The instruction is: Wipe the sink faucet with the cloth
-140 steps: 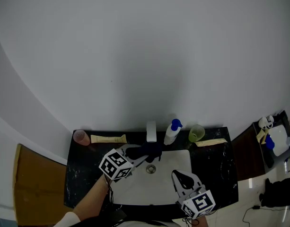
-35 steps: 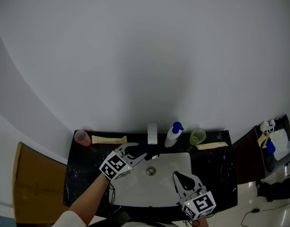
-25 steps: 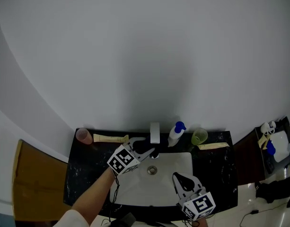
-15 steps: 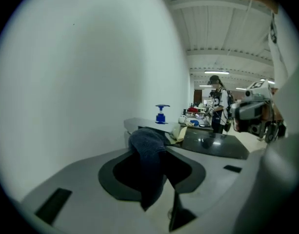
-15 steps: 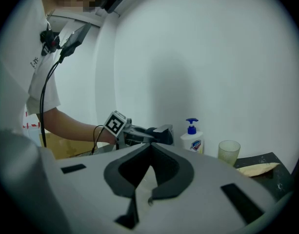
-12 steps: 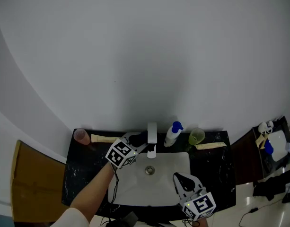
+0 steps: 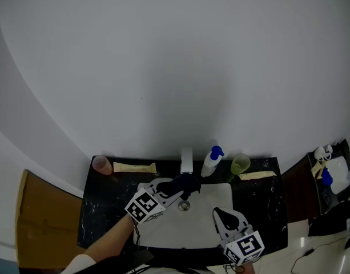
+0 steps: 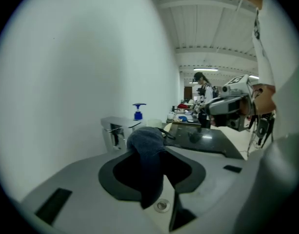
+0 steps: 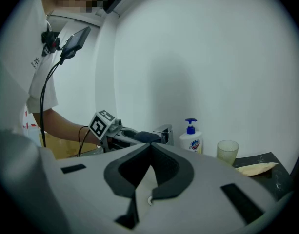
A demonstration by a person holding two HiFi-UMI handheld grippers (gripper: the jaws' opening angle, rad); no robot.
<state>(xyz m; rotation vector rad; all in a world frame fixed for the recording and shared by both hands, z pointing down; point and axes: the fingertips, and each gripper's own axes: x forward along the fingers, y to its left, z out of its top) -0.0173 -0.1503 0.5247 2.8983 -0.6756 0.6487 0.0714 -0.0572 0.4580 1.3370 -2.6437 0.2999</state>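
Well, the left gripper's (image 8: 147, 147) fingertips are buried under the dark blue cloth (image 8: 145, 155), so only the wider part of its jaws shows. They are clamped on the cloth, which bulges above them and droops in a tongue toward the drain (image 8: 162, 206). In the head view that bundle sits at 6 o'clock of the faucet (image 7: 186, 160), right by its spout, over the white sink basin (image 7: 212, 194). No view settles whether cloth and metal actually touch. The forearm (image 7: 109, 241) behind this gripper is cut off at the bottom edge of the head view.

Several things stand along the black counter (image 7: 92, 210), taken from the left. A pink cup (image 7: 100, 164) is at 10 o'clock of the basin, with a beige packet (image 7: 133, 167) just right of it. The faucet is at 12 o'clock and a pump soap bottle (image 7: 210, 160) at 1 o'clock. A translucent green cup (image 7: 239, 164) stands beside the bottle. A second beige packet (image 7: 256, 176) lies at 2 o'clock, its print too small to read.

The right gripper (image 9: 150, 146) hangs over the basin's 5 o'clock edge, well apart from the faucet. Its jaws are pressed tip to tip with nothing between them.
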